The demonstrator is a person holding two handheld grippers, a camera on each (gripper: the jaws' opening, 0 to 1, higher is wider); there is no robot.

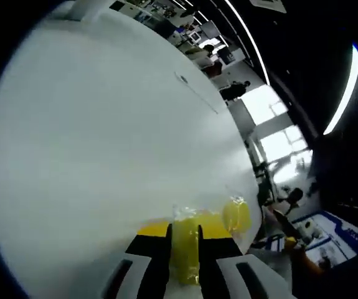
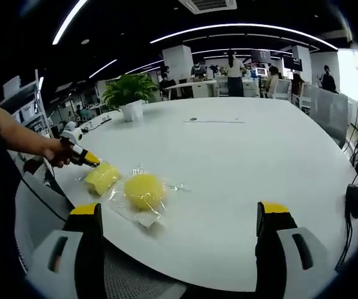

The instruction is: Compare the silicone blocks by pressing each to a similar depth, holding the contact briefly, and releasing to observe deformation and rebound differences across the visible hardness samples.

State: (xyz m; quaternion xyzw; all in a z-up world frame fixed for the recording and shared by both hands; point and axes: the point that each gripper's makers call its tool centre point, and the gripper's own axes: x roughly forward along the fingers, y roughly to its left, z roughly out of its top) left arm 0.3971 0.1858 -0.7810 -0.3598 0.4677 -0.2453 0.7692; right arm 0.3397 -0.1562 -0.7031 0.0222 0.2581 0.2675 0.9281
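Silicone blocks: flatter yellow block (image 2: 101, 177) and round yellow block (image 2: 144, 189), both bagged in clear film, lie near the tabletop (image 2: 241, 168) edge | left gripper (image 1: 185, 265): fingers closed on the flatter block | right gripper (image 2: 182, 233): fingers wide apart, empty | handling: likely soft, light, film slippery; press centres.

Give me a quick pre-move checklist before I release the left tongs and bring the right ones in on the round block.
1. Left tongs closed on the yellow block in plastic wrap: ok.
2. Right tongs open, holding nothing: ok.
3. Round yellow block lies free on the white table, ahead of the right tongs: ok.
4. Clear wrap around the round block, loose flaps that might slip: not ok.
5. Press depth on the held block: cannot tell.
6. Potted plant well behind the work area: ok.
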